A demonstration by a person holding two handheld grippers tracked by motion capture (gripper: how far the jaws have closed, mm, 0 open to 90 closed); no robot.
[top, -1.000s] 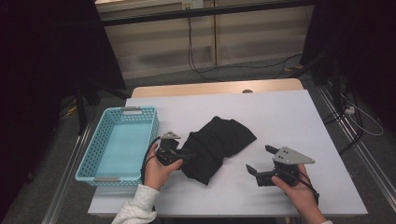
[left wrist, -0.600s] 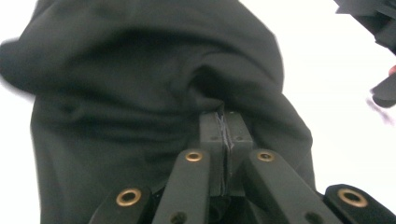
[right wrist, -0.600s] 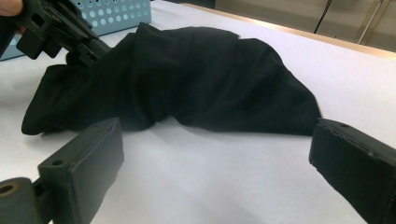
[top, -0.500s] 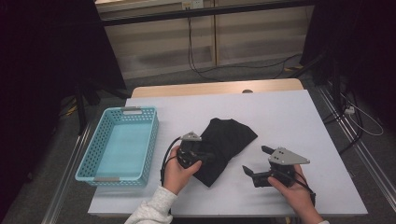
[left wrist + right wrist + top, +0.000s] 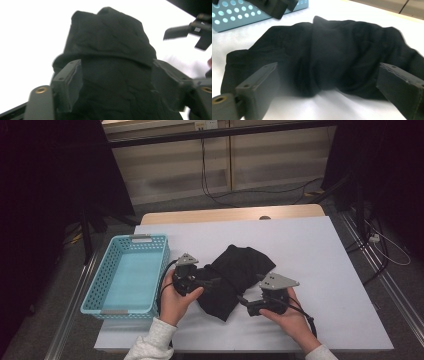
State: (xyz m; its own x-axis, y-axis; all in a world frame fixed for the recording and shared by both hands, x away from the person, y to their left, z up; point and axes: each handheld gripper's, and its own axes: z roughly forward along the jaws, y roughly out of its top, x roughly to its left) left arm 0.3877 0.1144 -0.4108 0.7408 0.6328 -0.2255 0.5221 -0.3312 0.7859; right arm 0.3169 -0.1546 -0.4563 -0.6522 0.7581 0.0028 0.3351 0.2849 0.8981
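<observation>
Beside us at left the light-blue mesh basket holds nothing; our left gripper, jaws just opening, straddles the black cloth; our right gripper gapes beside it.

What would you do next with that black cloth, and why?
Probably ease the right gripper forward and close it on the cloth. Its open jaws face the cloth's near edge without touching, while the left gripper, jaws just opened, has cloth between them. The basket waits alongside.
</observation>
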